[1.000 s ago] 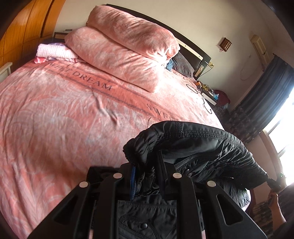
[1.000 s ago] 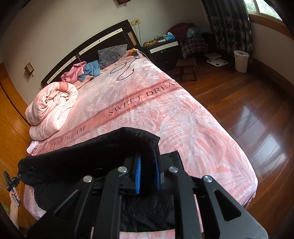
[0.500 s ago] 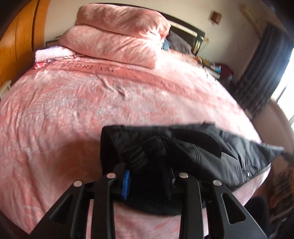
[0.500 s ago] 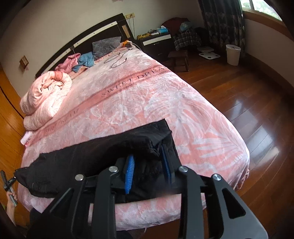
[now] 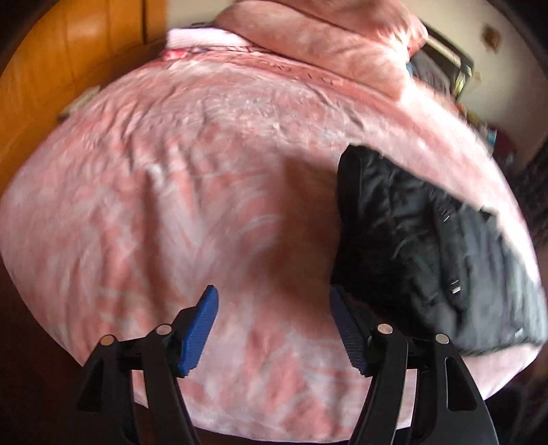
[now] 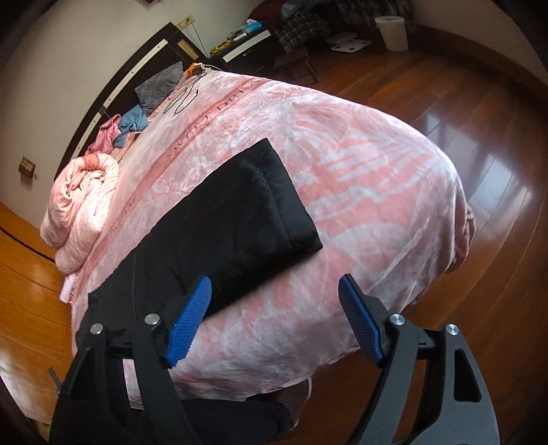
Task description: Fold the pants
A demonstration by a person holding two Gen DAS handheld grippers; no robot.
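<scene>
The black padded pants [image 6: 219, 219] lie folded flat on the pink bedspread [image 6: 376, 191], near the foot edge of the bed. In the left wrist view they [image 5: 421, 236] sit to the right, blurred. My left gripper [image 5: 274, 325] is open and empty, above the bedspread [image 5: 171, 205] just left of the pants. My right gripper [image 6: 274, 321] is open and empty, raised over the bed's edge in front of the pants' hem end.
A rolled pink duvet [image 6: 82, 202] and pillows lie at the head of the bed. A dark headboard [image 6: 130, 75], loose clothes [image 6: 126, 126] and a cable [image 6: 185, 96] are beyond. Wooden floor [image 6: 479, 119] lies to the right, with a nightstand [image 6: 253, 37] and white bin [image 6: 394, 27].
Both grippers have let go of the pants, opened wide and pulled back. The pants dropped from held up to lying flat on the bed.
</scene>
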